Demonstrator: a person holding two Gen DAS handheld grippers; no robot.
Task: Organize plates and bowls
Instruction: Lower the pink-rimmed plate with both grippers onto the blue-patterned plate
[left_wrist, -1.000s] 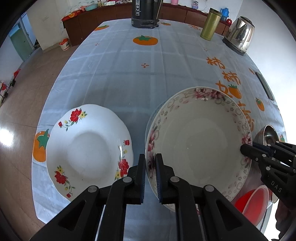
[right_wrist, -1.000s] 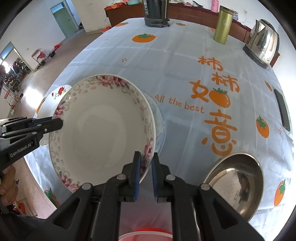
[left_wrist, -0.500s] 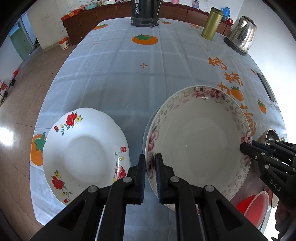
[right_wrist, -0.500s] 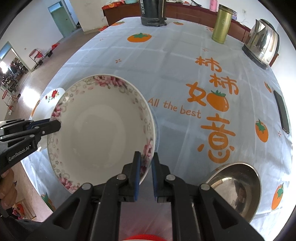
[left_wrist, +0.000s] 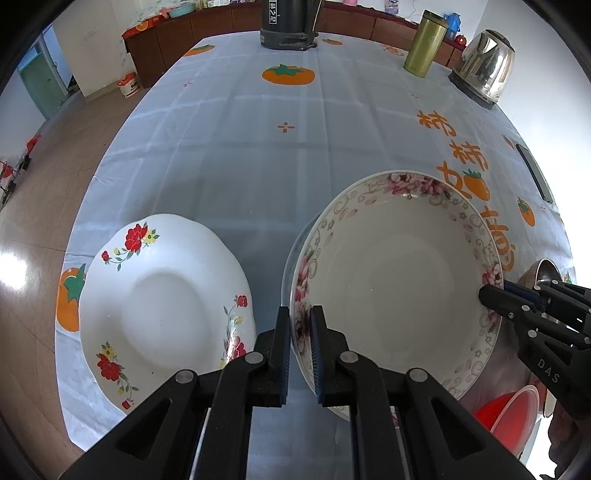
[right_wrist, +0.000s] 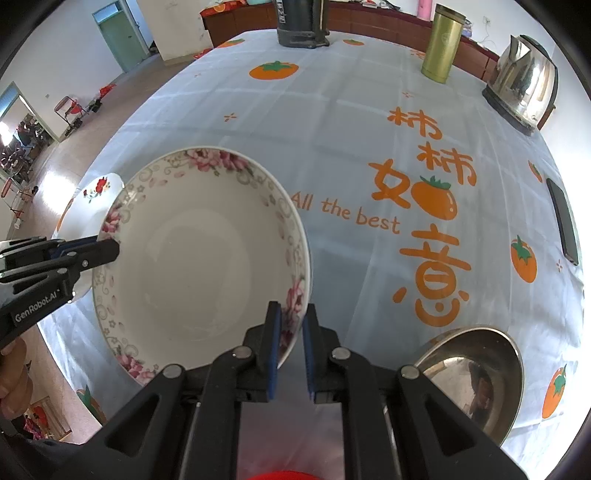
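A large pink-flowered bowl is held above the table by both grippers. My left gripper is shut on its near-left rim. My right gripper is shut on its opposite rim and shows at the right of the left wrist view. The bowl also fills the left of the right wrist view. A clear glass plate lies under the bowl, mostly hidden. A white plate with red flowers lies on the table to the left.
A steel bowl and a red bowl sit at the near right. A green flask, a steel kettle and a black appliance stand at the far edge. A phone lies at the right.
The flowered bowl, held by both grippers, has risen and shifted slightly left and toward the near edge. The white plate has not moved on the table.
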